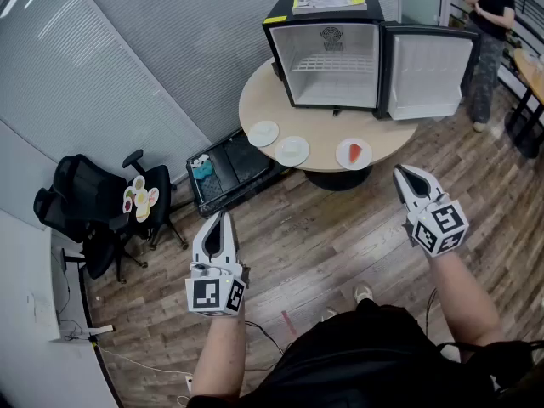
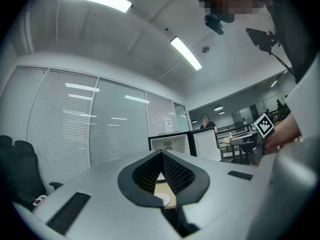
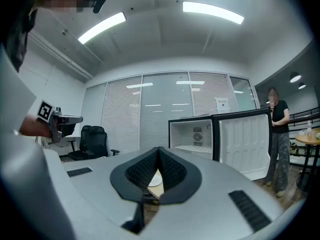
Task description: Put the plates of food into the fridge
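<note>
Three white plates stand along the near edge of a round table point(image 1: 399, 130): a left plate point(image 1: 263, 133), a middle plate point(image 1: 292, 151) and a right plate point(image 1: 354, 154) bearing a red piece of food. Behind them a black mini fridge point(image 1: 331, 58) stands with its door point(image 1: 429, 75) swung open to the right and a wire shelf inside. My left gripper point(image 1: 223, 216) and right gripper point(image 1: 401, 172) hover over the wooden floor, short of the table, both shut and holding nothing. In the left gripper view the left gripper point(image 2: 161, 154) points at the fridge point(image 2: 170, 143). The right gripper point(image 3: 159, 149) also faces the fridge point(image 3: 195, 134).
A black crate point(image 1: 223, 175) sits on the floor left of the table's foot. Black office chairs point(image 1: 81, 206) stand at the left, one carrying a dish of colourful pieces point(image 1: 140, 201). A person point(image 1: 489, 32) stands at the far right beside another table point(image 1: 531, 68). Blinds line the back wall.
</note>
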Available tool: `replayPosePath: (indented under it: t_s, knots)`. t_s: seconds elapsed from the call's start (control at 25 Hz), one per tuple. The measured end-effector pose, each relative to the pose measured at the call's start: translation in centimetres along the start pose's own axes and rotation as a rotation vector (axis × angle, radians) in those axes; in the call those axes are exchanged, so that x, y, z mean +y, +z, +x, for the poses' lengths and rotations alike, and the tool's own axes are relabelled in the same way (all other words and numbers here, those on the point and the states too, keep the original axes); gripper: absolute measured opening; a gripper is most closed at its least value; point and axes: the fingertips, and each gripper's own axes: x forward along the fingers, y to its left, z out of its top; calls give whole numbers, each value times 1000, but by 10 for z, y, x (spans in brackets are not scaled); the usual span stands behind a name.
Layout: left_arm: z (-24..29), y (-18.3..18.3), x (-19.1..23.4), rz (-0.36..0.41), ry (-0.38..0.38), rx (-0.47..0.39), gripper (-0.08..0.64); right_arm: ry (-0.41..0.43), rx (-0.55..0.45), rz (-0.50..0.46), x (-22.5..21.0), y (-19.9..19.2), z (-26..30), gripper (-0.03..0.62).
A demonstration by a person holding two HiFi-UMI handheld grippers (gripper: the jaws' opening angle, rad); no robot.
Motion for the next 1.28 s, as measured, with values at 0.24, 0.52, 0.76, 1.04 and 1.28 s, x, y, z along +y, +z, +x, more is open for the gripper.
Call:
replayPosePath:
  t_s: [0.24,0.52,0.76,1.04,1.28]
  knots:
    - [-26,-8,16,-20,24,26,3,-8,5,-1,19,0,5,5]
    - [-51,-16,38,3,43,4,3,17,0,60,37,-17,-8,5]
    - [-56,-24,54,-31,81,5,3,-47,77,110,24,-61,-13,5]
    - [-31,-20,73,11,113,11,3,-46,67,159,4,-84,45,5]
    - [20,-27,99,5,113,29,3,-23,73,192,-2,-89,108,5]
